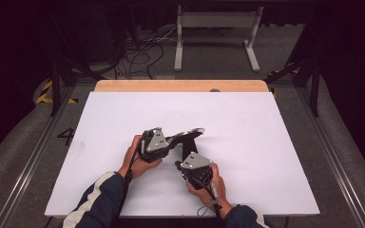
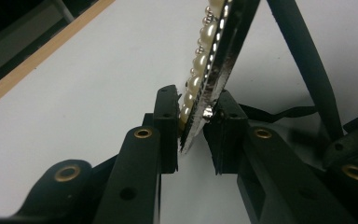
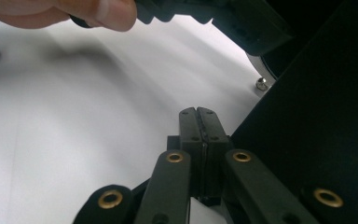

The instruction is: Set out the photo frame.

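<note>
surface: white table top (image 1: 247, 142) | far edge: wooden strip (image 1: 180, 86)

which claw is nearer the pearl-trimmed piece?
Left. The left claw is shut on the edge of the pearl-trimmed piece, holding it edge-up. The right claw is shut on nothing, beside and below it.

The right gripper (image 3: 199, 112) has its two black jaws pressed together, nothing visible between them, over the white table (image 3: 74, 130). A broad black panel (image 3: 317, 121) rises just to the right. A fingertip (image 3: 98, 14) curls at the top left, beside a small silver bead (image 3: 261, 83).
</note>
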`<action>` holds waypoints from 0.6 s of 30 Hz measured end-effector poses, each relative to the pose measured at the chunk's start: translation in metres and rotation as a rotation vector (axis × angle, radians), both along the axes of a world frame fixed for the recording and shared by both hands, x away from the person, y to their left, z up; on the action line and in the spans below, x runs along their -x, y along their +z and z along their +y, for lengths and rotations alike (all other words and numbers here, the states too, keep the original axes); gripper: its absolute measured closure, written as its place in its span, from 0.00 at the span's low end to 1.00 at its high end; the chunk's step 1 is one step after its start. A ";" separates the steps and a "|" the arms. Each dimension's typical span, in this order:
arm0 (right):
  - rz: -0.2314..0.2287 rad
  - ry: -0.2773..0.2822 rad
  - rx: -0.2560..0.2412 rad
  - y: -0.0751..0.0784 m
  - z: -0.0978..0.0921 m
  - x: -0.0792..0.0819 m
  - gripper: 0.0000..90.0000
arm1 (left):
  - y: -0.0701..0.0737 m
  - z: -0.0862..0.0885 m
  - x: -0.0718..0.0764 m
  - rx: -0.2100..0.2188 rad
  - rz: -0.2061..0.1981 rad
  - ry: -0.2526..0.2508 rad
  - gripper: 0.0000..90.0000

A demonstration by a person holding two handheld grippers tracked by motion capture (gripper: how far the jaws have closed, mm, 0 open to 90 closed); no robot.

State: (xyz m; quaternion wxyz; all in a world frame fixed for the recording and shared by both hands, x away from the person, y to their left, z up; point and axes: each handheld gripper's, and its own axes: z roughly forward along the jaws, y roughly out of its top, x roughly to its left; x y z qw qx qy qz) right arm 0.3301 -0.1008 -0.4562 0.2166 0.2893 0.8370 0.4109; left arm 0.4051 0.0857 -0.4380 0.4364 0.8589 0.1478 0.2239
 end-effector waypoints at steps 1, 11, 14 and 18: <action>0.001 0.001 -0.001 -0.001 0.000 0.000 1.00 | 0.000 0.000 0.000 0.005 0.004 0.001 0.84; 0.011 -0.011 -0.002 0.000 -0.004 0.000 1.00 | -0.001 -0.001 -0.001 0.025 0.012 -0.007 0.83; 0.012 -0.021 -0.003 0.000 -0.006 -0.001 1.00 | 0.000 -0.002 0.000 0.005 0.004 -0.012 0.83; 0.012 -0.023 -0.001 0.000 -0.008 -0.002 1.00 | 0.000 -0.003 0.000 0.009 0.006 -0.013 0.83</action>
